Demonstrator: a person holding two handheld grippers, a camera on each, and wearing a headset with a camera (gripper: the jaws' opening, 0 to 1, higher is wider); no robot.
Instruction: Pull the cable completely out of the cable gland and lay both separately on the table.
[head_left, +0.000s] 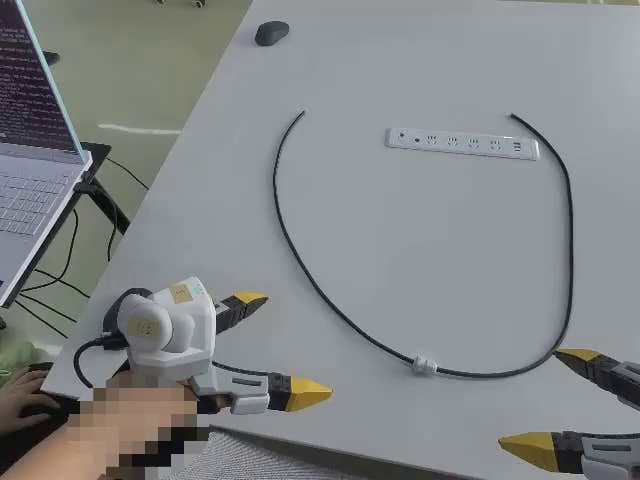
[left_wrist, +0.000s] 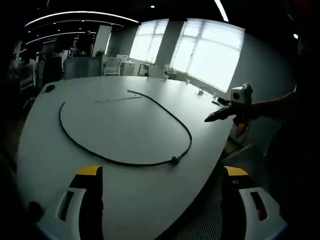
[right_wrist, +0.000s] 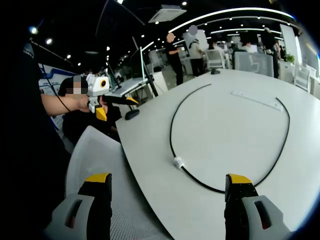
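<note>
A long black cable (head_left: 300, 260) lies in a wide U on the white table (head_left: 450, 240). A small white cable gland (head_left: 424, 364) sits on the cable at the bottom of the U, near the table's front edge. My left gripper (head_left: 280, 345) hovers open at the front left corner, well left of the gland. At the front right, my right gripper (head_left: 545, 400) is open and just right of the gland. The left gripper view has the gland (left_wrist: 175, 160) ahead of its empty gripper (left_wrist: 162, 172). The right gripper view shows the gland (right_wrist: 178, 162) just beyond its empty gripper (right_wrist: 168, 178).
A white power strip (head_left: 462, 143) lies inside the cable's U at the back. A dark mouse (head_left: 271, 32) sits at the far edge. An open laptop (head_left: 30, 150) stands on a stand left of the table. A mesh chair (right_wrist: 95, 165) is by the near edge.
</note>
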